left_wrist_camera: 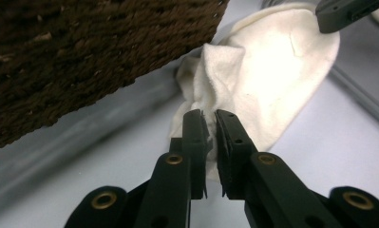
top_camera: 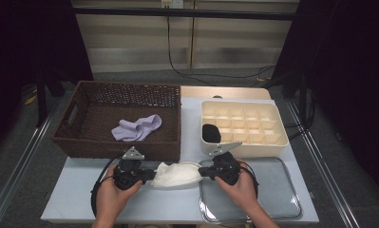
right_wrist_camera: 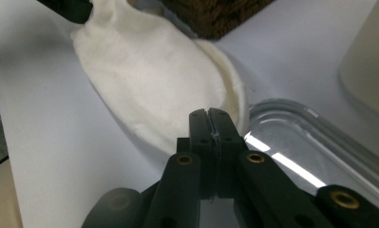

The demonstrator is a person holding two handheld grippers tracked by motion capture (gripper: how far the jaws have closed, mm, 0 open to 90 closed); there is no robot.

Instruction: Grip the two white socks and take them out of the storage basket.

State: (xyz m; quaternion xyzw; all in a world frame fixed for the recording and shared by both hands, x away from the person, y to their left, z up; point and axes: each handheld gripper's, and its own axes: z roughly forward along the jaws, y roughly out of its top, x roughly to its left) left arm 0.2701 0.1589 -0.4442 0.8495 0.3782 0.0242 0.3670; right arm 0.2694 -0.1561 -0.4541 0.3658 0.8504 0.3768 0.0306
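Note:
A white sock [top_camera: 177, 175] lies on the table in front of the wicker basket, stretched between my two grippers. My left gripper [top_camera: 153, 175] pinches its bunched left end; in the left gripper view the jaws [left_wrist_camera: 212, 118] stand nearly together with the white fabric [left_wrist_camera: 263, 71] caught between them. My right gripper [top_camera: 200, 171] is shut on the sock's right edge; in the right gripper view its jaws [right_wrist_camera: 210, 114] meet over the rim of the sock [right_wrist_camera: 149, 71]. Each gripper view shows the other gripper's tip at the sock's far end.
A brown wicker basket [top_camera: 120, 148] at the back left holds a purple sock [top_camera: 136, 128]. A cream divided box [top_camera: 282, 130] at the back right has a black bundle [top_camera: 211, 133] in one compartment. A clear tray [top_camera: 272, 199] lies under my right hand.

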